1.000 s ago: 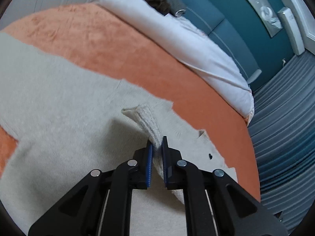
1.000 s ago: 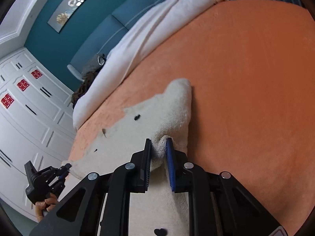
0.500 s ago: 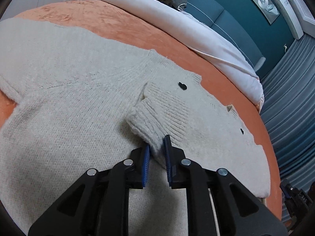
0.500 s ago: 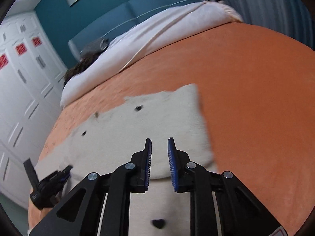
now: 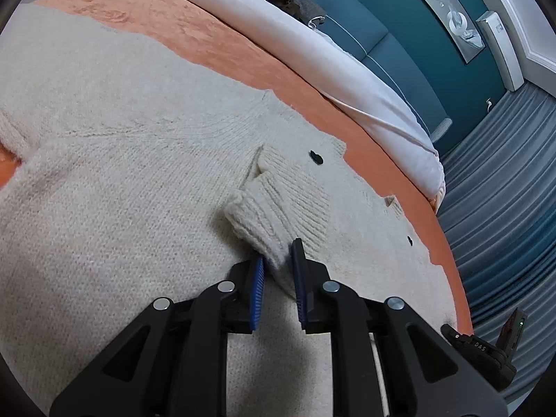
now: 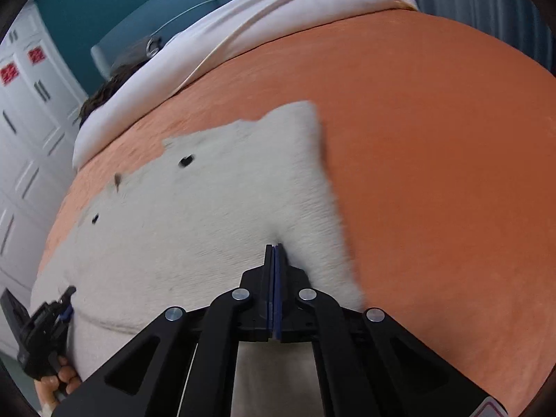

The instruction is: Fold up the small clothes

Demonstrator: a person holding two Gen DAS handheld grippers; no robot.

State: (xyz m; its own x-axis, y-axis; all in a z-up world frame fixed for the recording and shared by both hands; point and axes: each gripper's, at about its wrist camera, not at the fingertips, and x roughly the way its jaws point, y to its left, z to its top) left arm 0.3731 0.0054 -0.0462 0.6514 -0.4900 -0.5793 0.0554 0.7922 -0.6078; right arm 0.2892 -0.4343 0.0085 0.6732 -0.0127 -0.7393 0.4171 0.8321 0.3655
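The cream knit sweater (image 5: 114,160) lies flat on the orange bedspread (image 6: 434,146) — mid-fold, I'd say. The left gripper (image 5: 277,257) pinches the ribbed sleeve cuff (image 5: 278,215) over the body, jaws narrowly parted around it; the right gripper (image 6: 275,248), jaws pressed together, touches the fabric — whether it nips any, I cannot tell. Next, release the cuff flat.

I see an orange blanket (image 5: 222,48) spread over the bed. Along its far edge lies a white duvet (image 5: 347,80), a dark teal headboard (image 5: 389,52) just behind that. Grey curtains (image 5: 504,208) hang beside the blanket; white wardrobe doors (image 6: 24,132) stand opposite them.
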